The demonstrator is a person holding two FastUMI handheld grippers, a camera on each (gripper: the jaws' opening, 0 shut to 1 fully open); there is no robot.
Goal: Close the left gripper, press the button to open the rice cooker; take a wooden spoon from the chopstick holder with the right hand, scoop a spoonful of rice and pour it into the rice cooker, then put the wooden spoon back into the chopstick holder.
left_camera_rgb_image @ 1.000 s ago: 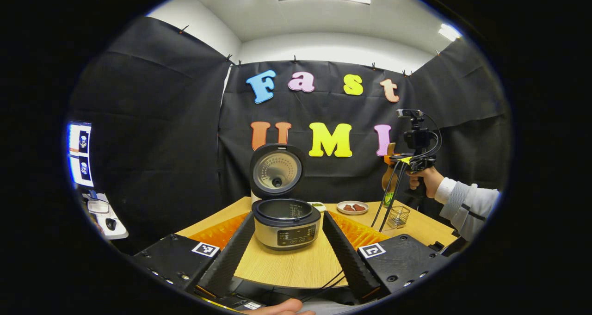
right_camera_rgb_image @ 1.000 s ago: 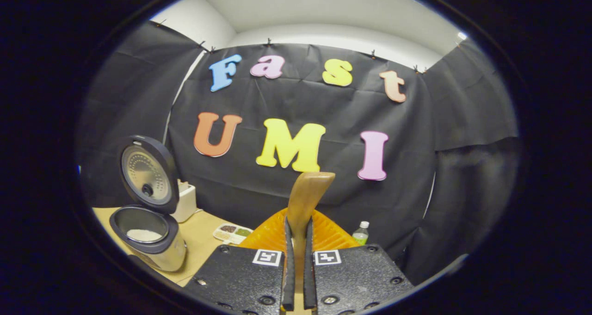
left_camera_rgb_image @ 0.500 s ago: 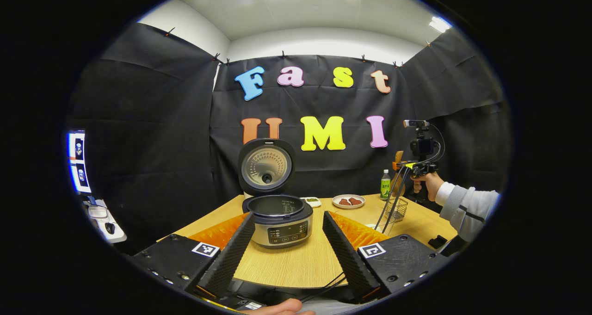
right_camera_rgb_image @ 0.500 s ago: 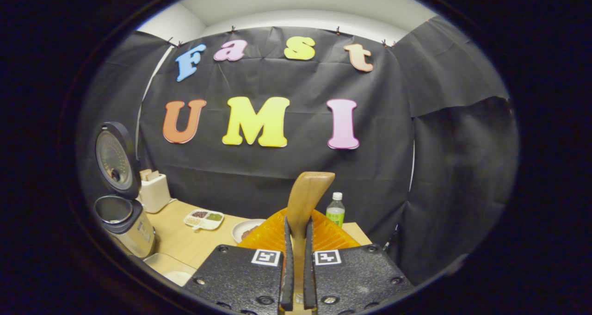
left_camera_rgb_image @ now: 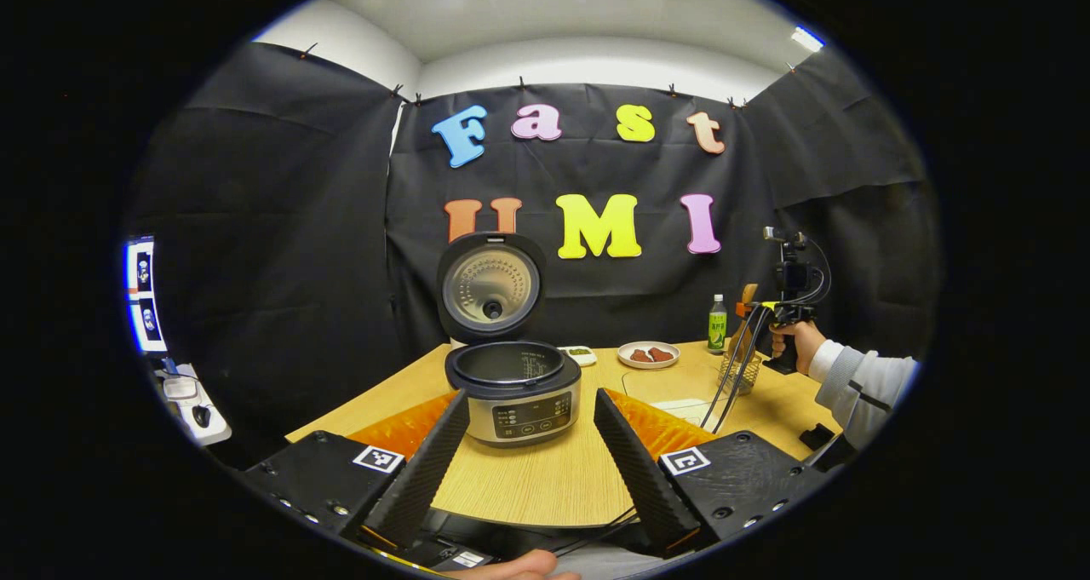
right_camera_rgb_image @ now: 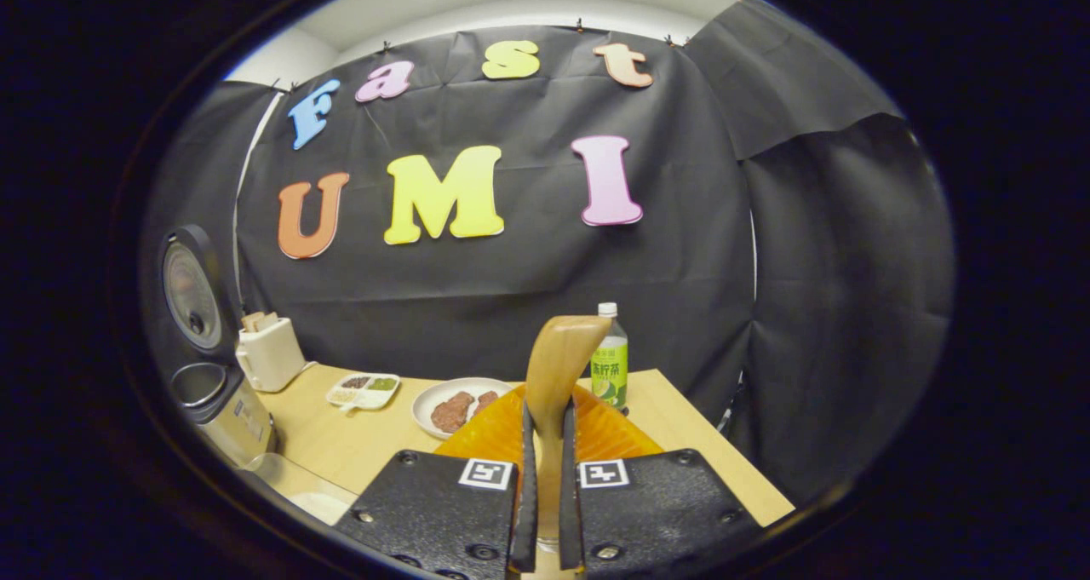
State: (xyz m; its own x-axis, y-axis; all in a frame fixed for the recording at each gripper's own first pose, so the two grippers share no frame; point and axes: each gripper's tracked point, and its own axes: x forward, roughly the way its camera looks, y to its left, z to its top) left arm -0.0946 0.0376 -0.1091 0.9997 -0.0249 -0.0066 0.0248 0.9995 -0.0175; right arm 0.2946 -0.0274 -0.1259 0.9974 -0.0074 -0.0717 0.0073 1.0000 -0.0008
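Note:
The rice cooker [left_camera_rgb_image: 514, 389] stands open on the wooden table [left_camera_rgb_image: 545, 478], its lid [left_camera_rgb_image: 490, 284] upright. My left gripper [left_camera_rgb_image: 532, 448] is open just in front of the cooker, with nothing between its fingers. At the far right a hand holds my right gripper [left_camera_rgb_image: 753, 307] above the wire chopstick holder [left_camera_rgb_image: 739, 375]. In the right gripper view the right gripper [right_camera_rgb_image: 545, 486] is shut on the wooden spoon [right_camera_rgb_image: 558, 363], whose handle end sticks up between the fingers. The spoon's bowl is hidden below. The cooker [right_camera_rgb_image: 220, 397] sits at that view's left edge.
A plate of brown food [right_camera_rgb_image: 460, 405], a small divided dish [right_camera_rgb_image: 362, 386], a green bottle [right_camera_rgb_image: 609, 363] and a white box [right_camera_rgb_image: 268, 354] stand along the back of the table. A shallow tray [left_camera_rgb_image: 681, 407] lies between cooker and holder. Cables hang from the right gripper.
The right gripper has moved down and to the right with the spoon, from high beside the cooker to just over the wire holder. The left gripper stays open, drawn back slightly.

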